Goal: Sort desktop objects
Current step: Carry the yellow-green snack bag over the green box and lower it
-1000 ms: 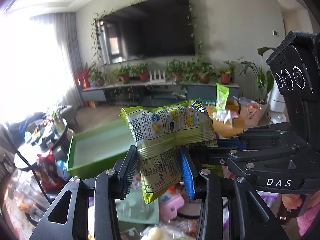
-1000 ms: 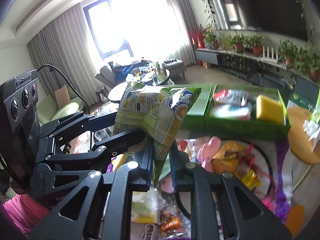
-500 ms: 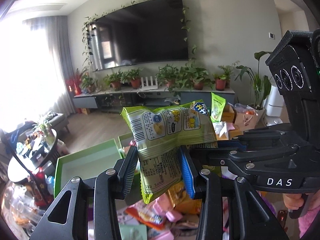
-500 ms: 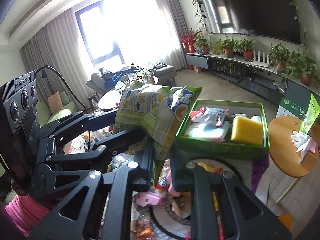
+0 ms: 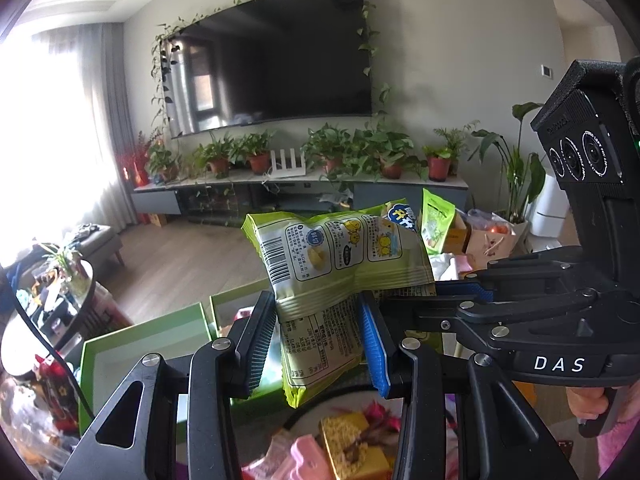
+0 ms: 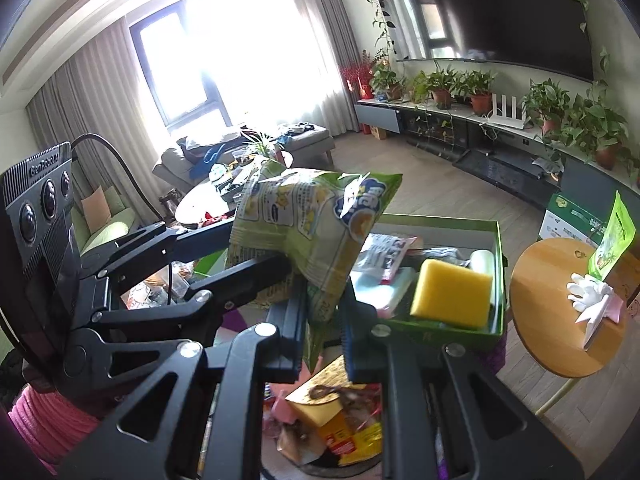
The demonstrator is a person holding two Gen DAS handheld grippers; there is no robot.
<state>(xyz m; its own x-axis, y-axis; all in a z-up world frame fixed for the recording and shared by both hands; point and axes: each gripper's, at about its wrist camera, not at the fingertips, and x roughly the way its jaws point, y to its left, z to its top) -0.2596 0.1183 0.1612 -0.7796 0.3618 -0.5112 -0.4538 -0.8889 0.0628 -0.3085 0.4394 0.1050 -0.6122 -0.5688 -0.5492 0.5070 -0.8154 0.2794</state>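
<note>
A green snack bag (image 5: 340, 256) with yellow cartoon prints is held up in the air by both grippers at once. My left gripper (image 5: 318, 340) is shut on its lower edge. My right gripper (image 6: 322, 332) is shut on its lower corner; the bag (image 6: 308, 232) bulges above the fingers. Each gripper's body shows in the other's view: the right one (image 5: 472, 296) comes in from the right and the left one (image 6: 264, 264) from the left. Two green trays lie below: one looks empty (image 5: 140, 344), the other (image 6: 494, 332) holds a yellow sponge (image 6: 452, 294) and packets.
A pile of loose snacks and wrappers (image 6: 328, 420) lies under the grippers, with pink pieces (image 5: 304, 456) among them. A round wooden side table (image 6: 552, 312) with a white glove-shaped holder and a green packet stands at the right. A glass table with clutter (image 5: 44, 300) is at the left.
Both grippers, still holding the bag together, have risen and tilted up. The green trays have dropped lower in both views and the sponge tray now sits closer to my right gripper.
</note>
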